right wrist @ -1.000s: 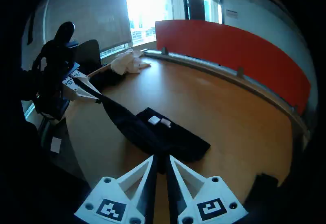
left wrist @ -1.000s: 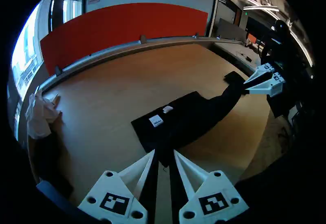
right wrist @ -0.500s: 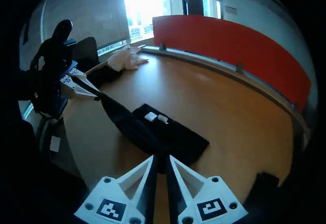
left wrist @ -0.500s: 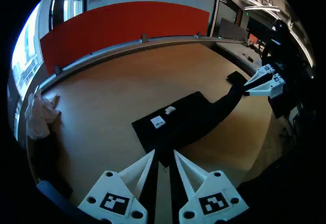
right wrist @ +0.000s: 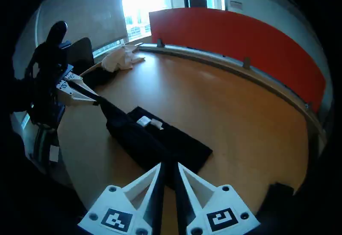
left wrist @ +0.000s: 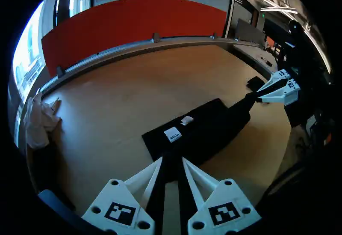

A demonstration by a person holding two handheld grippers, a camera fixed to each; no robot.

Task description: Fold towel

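Observation:
A black towel [left wrist: 201, 128] with white tags [left wrist: 172, 134] is stretched over the wooden table [left wrist: 119, 93], its far part lying on the tabletop. In the left gripper view my left gripper [left wrist: 172, 166] is shut on the towel's near corner. Farther right in that view my right gripper [left wrist: 256, 99] pinches the towel's other corner. In the right gripper view my right gripper [right wrist: 168, 168] is shut on the black towel [right wrist: 149, 138], and my left gripper [right wrist: 99, 101] grips the towel's far end at the left, held by a person in dark clothes.
A bundle of white cloth [left wrist: 36, 121] lies at the table's left end; it is the white cloth [right wrist: 117, 58] near the window in the right gripper view. A red partition [left wrist: 128, 21] runs along the table's far edge. A small dark object [left wrist: 255, 83] lies near the table's right edge.
Both grippers have moved with the towel held taut between them. The towel has shifted a little across the table and looks lower and flatter on the tabletop.

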